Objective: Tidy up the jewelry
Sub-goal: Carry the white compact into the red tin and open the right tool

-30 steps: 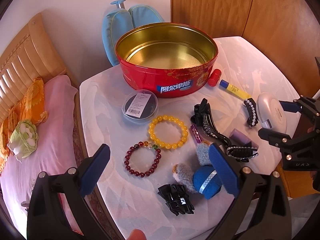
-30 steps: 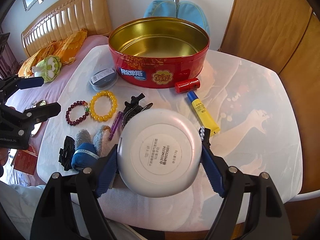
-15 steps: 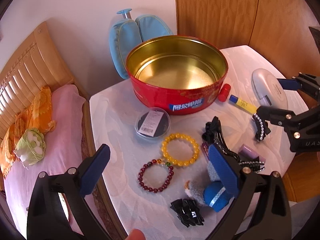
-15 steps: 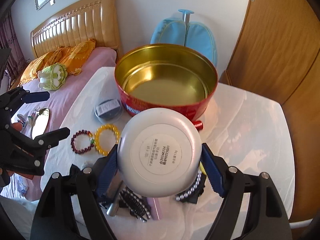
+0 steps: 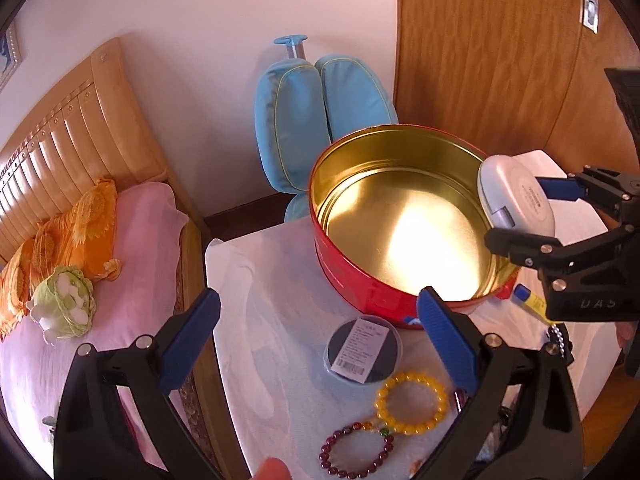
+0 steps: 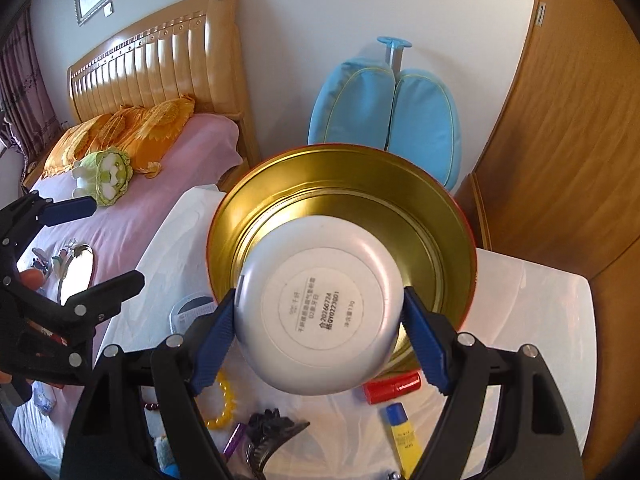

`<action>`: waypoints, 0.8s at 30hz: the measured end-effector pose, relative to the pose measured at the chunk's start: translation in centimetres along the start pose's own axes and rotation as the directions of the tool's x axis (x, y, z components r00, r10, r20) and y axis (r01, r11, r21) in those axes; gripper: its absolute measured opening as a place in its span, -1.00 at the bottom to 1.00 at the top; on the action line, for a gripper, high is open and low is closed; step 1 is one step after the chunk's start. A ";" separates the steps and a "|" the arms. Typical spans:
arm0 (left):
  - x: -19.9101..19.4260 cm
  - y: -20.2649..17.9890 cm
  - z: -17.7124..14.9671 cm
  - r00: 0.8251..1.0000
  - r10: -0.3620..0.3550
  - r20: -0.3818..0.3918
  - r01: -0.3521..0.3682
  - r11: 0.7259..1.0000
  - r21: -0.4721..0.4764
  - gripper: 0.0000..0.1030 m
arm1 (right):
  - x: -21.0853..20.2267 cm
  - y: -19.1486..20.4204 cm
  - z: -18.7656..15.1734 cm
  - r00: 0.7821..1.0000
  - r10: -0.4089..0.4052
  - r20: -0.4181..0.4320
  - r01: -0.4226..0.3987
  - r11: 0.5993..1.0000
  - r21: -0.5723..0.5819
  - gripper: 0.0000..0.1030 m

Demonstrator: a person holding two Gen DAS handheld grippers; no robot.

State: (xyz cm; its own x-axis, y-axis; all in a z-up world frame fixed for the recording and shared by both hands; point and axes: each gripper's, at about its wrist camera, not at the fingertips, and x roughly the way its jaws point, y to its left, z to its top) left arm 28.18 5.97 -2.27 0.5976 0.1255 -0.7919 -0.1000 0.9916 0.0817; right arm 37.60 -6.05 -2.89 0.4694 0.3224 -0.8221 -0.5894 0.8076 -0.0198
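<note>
On the far left is a bed with a pink sheet (image 5: 132, 240), and a small green and white plush toy (image 5: 64, 306) lies on it, next to an orange flower pillow (image 5: 76, 236). Your left gripper (image 5: 316, 332) hangs over the left part of the white table (image 5: 256, 320). Its blue pads are spread wide and nothing is between them.

Just past the left gripper, on the table, lies a small round clear box with a white label (image 5: 362, 348). Close to it, nearer to you, are a yellow bead bracelet (image 5: 412, 404) and a dark red bead bracelet (image 5: 356, 456), and the two look joined where they meet.

Behind them stands the big round red tin with a shiny gold inside (image 5: 404, 216). It is open, and nothing is in it. A light blue padded bag (image 5: 320, 124) leans on the wall behind the tin.

Your right gripper (image 6: 320, 312) pinches a round white compact case with a printed label (image 6: 320, 312) by its two sides. The case is in the air, over the near edge of the tin's opening.

Under the case, on the table, lie a small red tube (image 6: 394, 387), a yellow tube with a blue cap (image 6: 404, 432), and a black hair clip (image 6: 272, 432). On the far right is a brown wooden door (image 6: 560, 160).
</note>
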 end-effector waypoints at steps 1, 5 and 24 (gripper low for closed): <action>0.8 0.2 0.4 1.000 0.008 -0.003 -0.008 1.000 -0.005 0.87 | 1.2 -0.2 0.4 1.000 -0.002 -0.013 0.002 1.000 0.003 0.56; 3.7 0.7 1.2 0.999 0.015 -0.030 -0.015 1.000 -0.007 0.87 | 5.5 -0.6 1.7 0.997 -0.004 -0.072 0.003 1.000 -0.012 0.56; 6.6 1.4 0.8 0.996 -0.037 -0.082 0.034 0.998 -0.044 0.87 | 13.6 -1.6 2.6 0.950 0.003 -0.313 -0.001 1.000 0.006 0.56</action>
State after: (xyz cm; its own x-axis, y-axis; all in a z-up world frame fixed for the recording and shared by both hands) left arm 32.61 8.25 -6.92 0.5336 0.0854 -0.8414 -0.1150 0.9930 0.0279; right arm 46.64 -1.66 -12.56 0.2381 0.1539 -0.9590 -0.5862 0.8100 -0.0156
